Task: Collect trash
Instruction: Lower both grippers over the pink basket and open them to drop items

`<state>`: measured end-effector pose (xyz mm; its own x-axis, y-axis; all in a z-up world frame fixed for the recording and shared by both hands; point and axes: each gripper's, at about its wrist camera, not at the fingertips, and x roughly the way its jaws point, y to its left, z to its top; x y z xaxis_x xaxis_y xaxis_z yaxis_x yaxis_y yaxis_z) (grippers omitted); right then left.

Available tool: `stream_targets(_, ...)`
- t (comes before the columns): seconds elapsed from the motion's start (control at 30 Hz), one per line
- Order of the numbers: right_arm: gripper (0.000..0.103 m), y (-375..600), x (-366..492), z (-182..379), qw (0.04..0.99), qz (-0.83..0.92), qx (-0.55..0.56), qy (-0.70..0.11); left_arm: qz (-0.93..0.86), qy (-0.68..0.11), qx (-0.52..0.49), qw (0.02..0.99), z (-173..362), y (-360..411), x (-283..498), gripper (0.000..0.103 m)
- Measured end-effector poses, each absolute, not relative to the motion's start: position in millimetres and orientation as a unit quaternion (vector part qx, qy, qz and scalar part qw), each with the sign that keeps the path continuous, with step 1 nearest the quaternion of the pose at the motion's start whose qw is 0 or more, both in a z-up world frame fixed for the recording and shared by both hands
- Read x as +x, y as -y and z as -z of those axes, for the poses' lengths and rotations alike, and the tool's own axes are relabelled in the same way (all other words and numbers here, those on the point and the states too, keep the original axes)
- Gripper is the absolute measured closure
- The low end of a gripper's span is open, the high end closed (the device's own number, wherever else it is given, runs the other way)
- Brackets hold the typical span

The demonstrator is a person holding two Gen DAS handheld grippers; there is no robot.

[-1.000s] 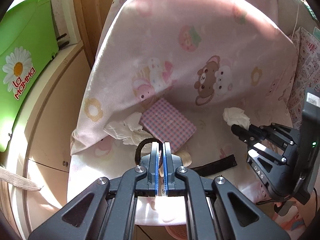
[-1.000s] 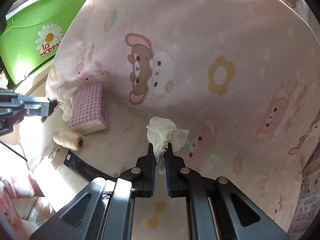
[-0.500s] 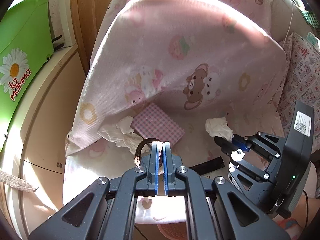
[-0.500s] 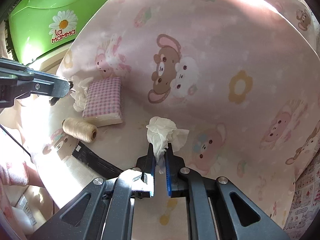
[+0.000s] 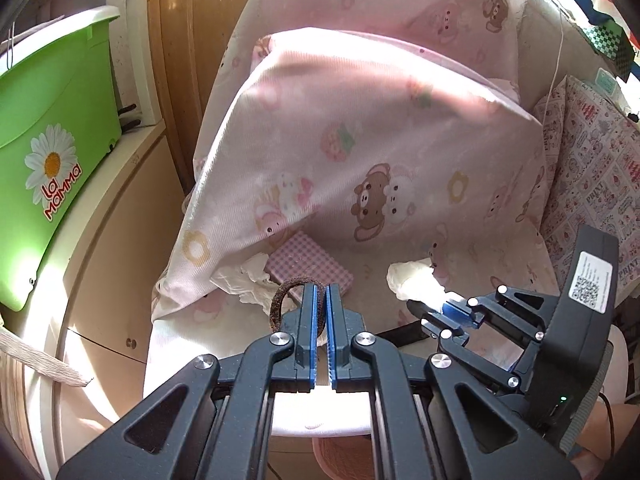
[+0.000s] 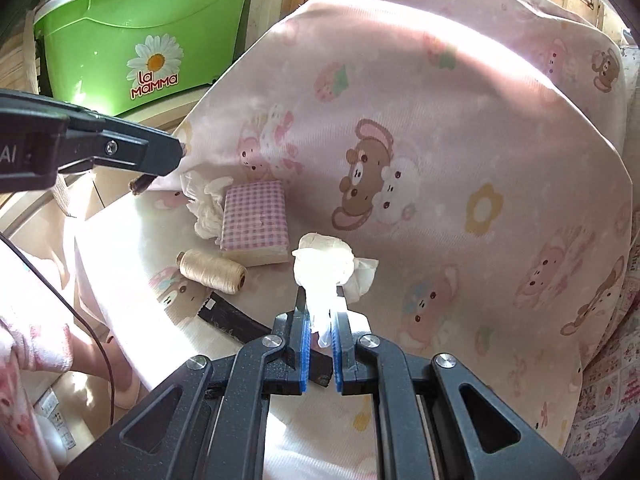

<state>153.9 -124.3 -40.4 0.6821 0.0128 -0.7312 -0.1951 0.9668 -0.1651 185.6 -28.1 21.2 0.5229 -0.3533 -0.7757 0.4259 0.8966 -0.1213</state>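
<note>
My right gripper (image 6: 320, 308) is shut on a crumpled white tissue (image 6: 324, 260) and holds it above the pink chair seat (image 6: 160, 216); it also shows in the left wrist view (image 5: 436, 312) with the tissue (image 5: 416, 280). My left gripper (image 5: 321, 300) is shut on a dark brown hair band (image 5: 280, 306) that loops out to its left. Another crumpled white tissue (image 5: 244, 284) lies on the seat beside a pink checked pack (image 5: 310, 266), also seen in the right wrist view (image 6: 206, 208).
A cream thread spool (image 6: 212, 270) and a black strap (image 6: 232, 320) lie on the seat. A pink cartoon-print cushion (image 5: 380, 140) leans on the chair back. A green bin (image 5: 44, 160) stands at the left on a wooden shelf. A patterned cushion (image 5: 592, 184) is at right.
Both grippers have pulled back and up from the seat, the right one carrying the tissue, the left one carrying the hair band. The seat objects look smaller.
</note>
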Motion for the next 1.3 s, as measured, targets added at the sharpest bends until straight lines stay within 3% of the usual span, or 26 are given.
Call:
stream_targets(0.77,0.093,133,33,4,0.925,-0.055,-0.033,-0.374,0.204,-0.431,-0.007,0.879,19,2,82,0.1)
stream_targets(1.3,0.093,156,0,46,0.892,-0.078,0.041,-0.443,0.237,-0.499,0.009,0.834,66,19,49,0.099)
